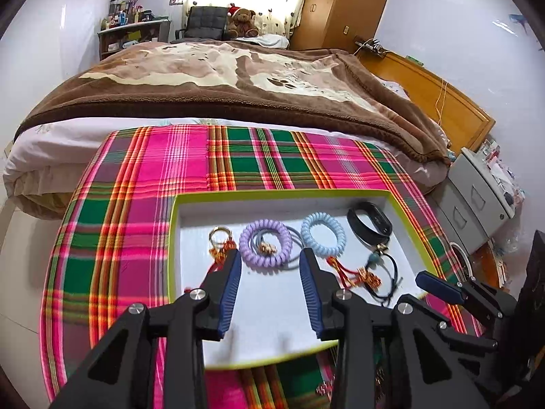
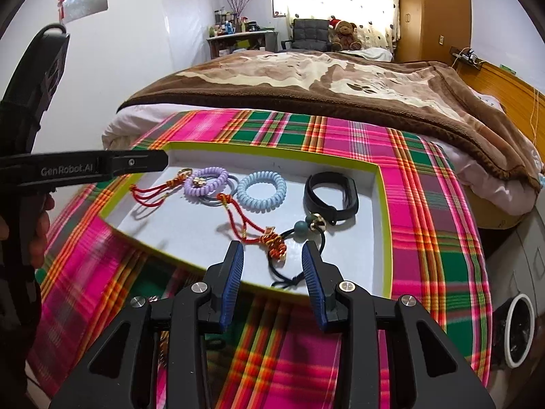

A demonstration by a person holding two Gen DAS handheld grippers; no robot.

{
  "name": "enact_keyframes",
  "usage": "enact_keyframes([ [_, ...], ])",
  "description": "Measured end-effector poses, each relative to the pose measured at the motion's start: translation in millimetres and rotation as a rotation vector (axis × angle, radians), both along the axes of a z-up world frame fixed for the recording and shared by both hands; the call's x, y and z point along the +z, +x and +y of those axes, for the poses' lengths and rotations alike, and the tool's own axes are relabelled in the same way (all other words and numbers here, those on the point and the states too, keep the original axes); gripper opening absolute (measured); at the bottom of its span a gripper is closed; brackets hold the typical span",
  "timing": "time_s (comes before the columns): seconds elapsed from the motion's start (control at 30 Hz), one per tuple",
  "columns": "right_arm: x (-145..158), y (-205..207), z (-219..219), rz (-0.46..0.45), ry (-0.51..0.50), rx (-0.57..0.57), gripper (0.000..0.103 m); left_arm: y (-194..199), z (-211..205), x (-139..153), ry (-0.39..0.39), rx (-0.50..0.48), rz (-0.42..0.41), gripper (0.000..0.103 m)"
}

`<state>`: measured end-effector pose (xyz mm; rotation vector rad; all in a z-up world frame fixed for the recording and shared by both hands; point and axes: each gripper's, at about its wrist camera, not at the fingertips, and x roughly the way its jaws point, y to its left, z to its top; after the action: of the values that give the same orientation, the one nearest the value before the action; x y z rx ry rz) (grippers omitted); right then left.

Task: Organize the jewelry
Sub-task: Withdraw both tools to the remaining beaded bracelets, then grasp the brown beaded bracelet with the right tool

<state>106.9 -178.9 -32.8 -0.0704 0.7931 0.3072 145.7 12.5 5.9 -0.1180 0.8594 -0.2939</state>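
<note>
here both grippers point downward at a slant over the tray (image 1: 177,225). the left gripper (image 1: 270,255) has its jaws apart and grasps nothing. the right gripper (image 2: 272,248) is also released, with the red knot charm (image 2: 272,242) lying between its fingers but not pressed. the jewelry lies inside the white tray with a green rim, on a plaid cloth (image 1: 136,177): a purple coil band (image 1: 265,242), a blue coil band (image 1: 323,235) and a black wristband (image 1: 369,226) in a row.
</note>
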Motion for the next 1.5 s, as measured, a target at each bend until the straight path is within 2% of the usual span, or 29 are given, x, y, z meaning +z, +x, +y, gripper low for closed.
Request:
enact_keyframes([
  [0.23, 4, -21, -8, 0.019, 0.091, 0.032, 0.037, -32, 9, 3, -0.021, 0.017, -0.015, 0.039],
  [0.43, 1, -39, -4, 0.028, 0.114, 0.057, 0.038, -53, 9, 5, -0.025, 0.015, -0.030, 0.040],
  [0.57, -4, -48, -2, 0.043, 0.121, 0.056, 0.045, -63, 12, 3, -0.043, 0.019, -0.033, 0.040],
  [0.8, -17, -55, 3, 0.089, 0.158, 0.034, 0.045, -81, 19, -7, -0.053, 0.035, -0.024, 0.040],
  [1.0, -28, -58, 23, 0.117, 0.136, 0.068, 0.046, -90, 26, -12, -0.058, 0.045, -0.016, 0.040],
  [1.27, -36, -56, 34, 0.136, 0.052, 0.044, 0.045, -95, 28, -21, -0.071, 0.036, 0.006, 0.040],
  [1.5, -40, -58, 37, 0.135, 0.031, 0.035, 0.043, -98, 28, -26, -0.082, 0.031, 0.013, 0.040],
])
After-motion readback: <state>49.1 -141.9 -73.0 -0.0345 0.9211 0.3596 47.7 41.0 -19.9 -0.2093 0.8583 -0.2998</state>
